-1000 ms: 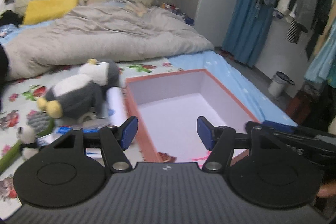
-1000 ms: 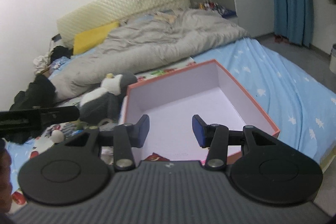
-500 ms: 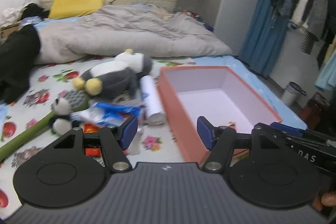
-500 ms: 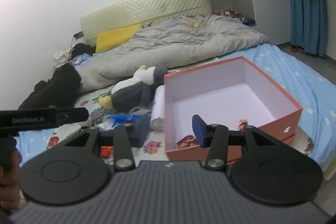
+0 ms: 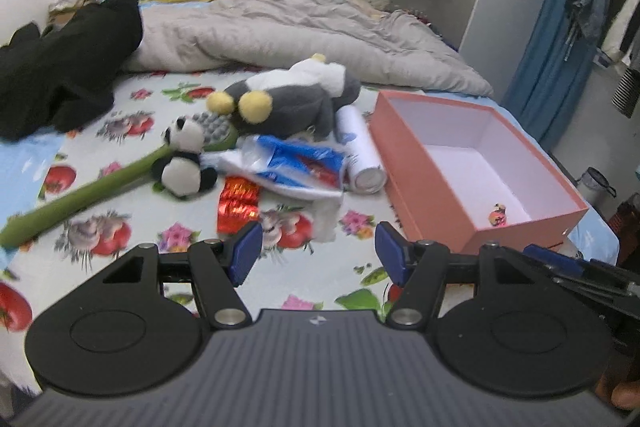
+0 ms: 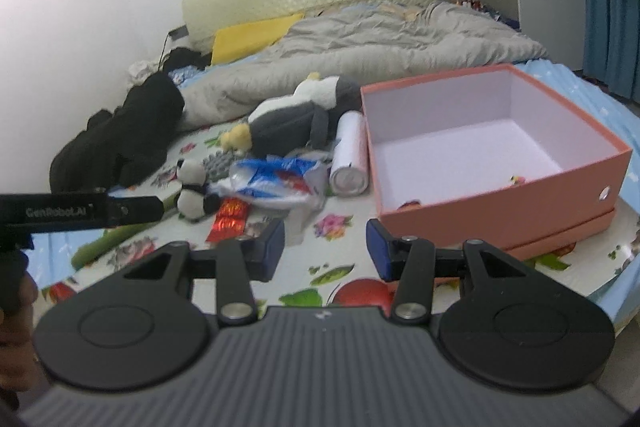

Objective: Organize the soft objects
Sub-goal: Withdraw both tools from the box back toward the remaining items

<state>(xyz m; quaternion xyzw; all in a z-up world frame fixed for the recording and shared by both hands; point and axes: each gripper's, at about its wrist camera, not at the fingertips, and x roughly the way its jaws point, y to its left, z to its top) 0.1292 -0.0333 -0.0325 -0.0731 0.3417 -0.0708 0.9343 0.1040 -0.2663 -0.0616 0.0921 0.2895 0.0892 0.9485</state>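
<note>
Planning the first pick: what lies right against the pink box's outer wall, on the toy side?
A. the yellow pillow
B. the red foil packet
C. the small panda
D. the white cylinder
D: the white cylinder lies along the pink box wall; the panda and packet sit farther off.
</note>
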